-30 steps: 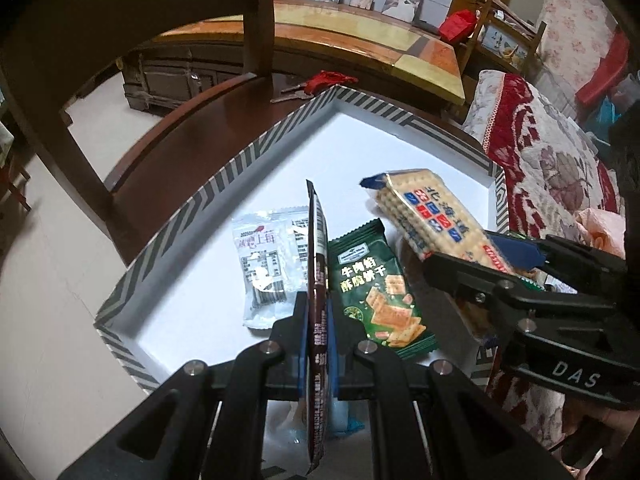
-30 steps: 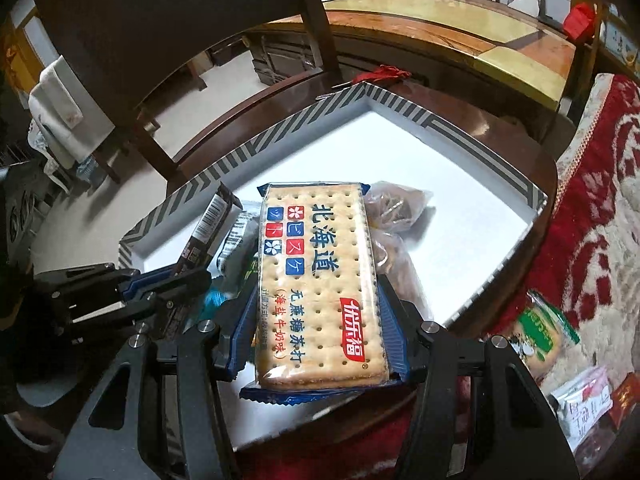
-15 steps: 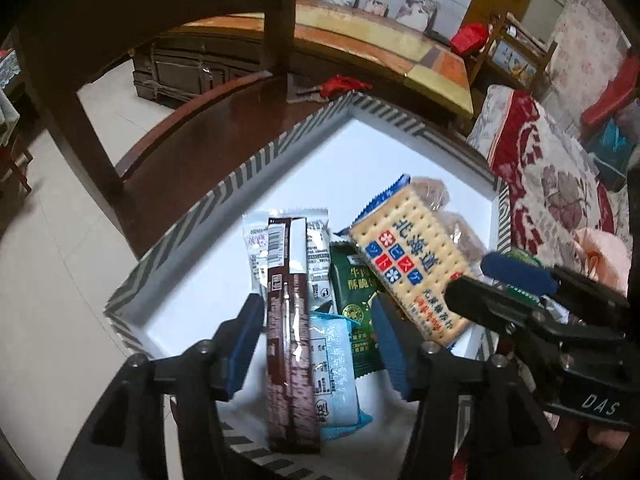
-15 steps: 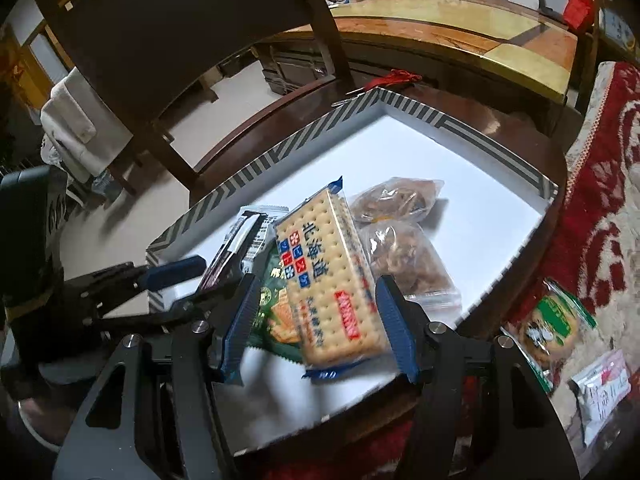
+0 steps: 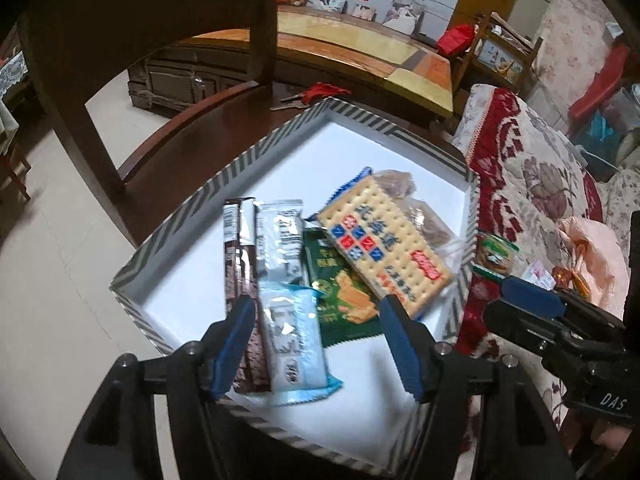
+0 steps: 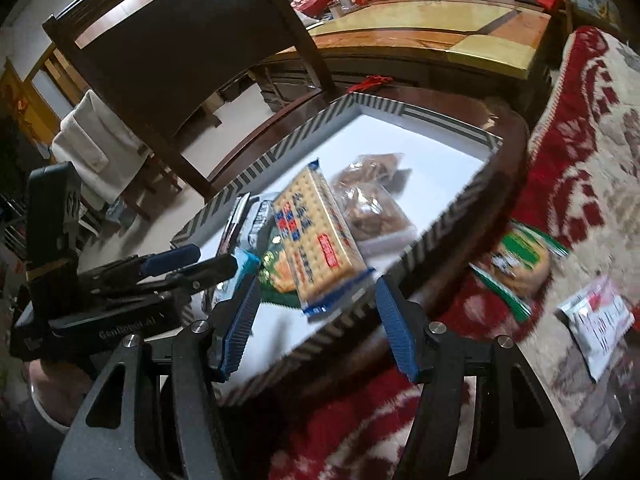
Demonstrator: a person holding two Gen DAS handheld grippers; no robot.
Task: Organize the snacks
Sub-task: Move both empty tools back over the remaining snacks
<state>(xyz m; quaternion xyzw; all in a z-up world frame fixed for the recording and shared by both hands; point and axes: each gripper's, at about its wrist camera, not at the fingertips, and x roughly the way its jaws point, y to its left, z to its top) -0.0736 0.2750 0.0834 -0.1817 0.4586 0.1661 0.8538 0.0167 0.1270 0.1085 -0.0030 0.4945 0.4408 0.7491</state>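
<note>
Over the tray (image 5: pixel 224 176), both grippers (image 5: pixel 316 344) (image 6: pixel 316 332) gape wide, empty.

The left wrist view looks down and forward over its own fingers (image 5: pixel 240 332) onto the striped box (image 5: pixel 168 232), close, filling the frame's middle. The right wrist view faces the same box (image 6: pixel 256 168) from farther right and lower, box in its centre, red rug (image 6: pixel 560 184) at right. Both share the cracker pack (image 5: pixel 384 244) (image 6: pixel 316 232) and chair (image 5: pixel 160 8) (image 6: pixel 192 40).

Dark wooden chair (image 5: pixel 160 40), red floral blanket (image 5: pixel 532 184), framed photos (image 5: pixel 330 0)
</note>
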